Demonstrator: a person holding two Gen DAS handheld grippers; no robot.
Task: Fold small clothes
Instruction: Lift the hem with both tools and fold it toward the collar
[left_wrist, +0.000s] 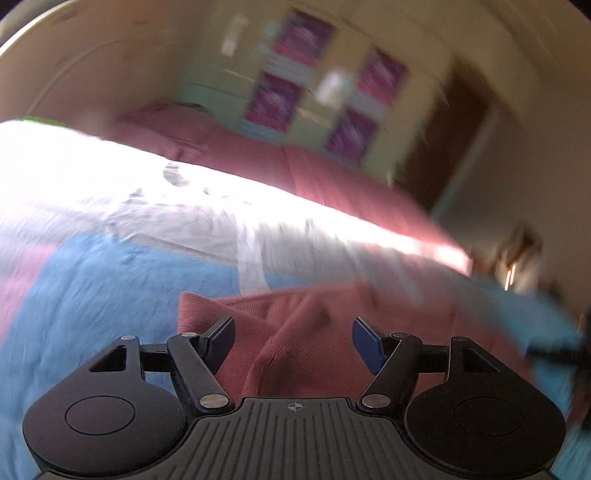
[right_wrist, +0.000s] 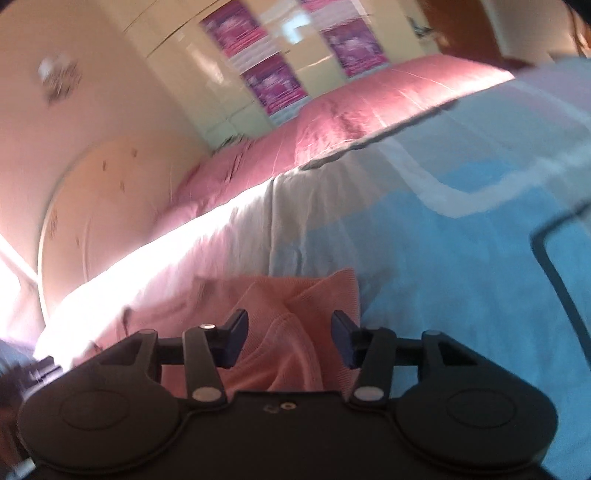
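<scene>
A small pink ribbed garment (left_wrist: 295, 328) lies crumpled on the blue and white bedspread (left_wrist: 103, 288). My left gripper (left_wrist: 293, 341) is open, its blue-padded fingers (left_wrist: 221, 339) standing wide on either side of a raised fold of the garment. In the right wrist view the same pink garment (right_wrist: 284, 314) lies on the bedspread (right_wrist: 461, 277). My right gripper (right_wrist: 290, 338) is open, its jaws straddling a fold of the cloth. Both views are blurred by motion.
A pink quilt (left_wrist: 332, 173) covers the far part of the bed and shows in the right wrist view too (right_wrist: 369, 107). A cream wardrobe with purple panels (left_wrist: 314, 85) stands behind. A dark door (left_wrist: 450, 147) is at right. A dark cable (right_wrist: 557, 280) crosses the bedspread.
</scene>
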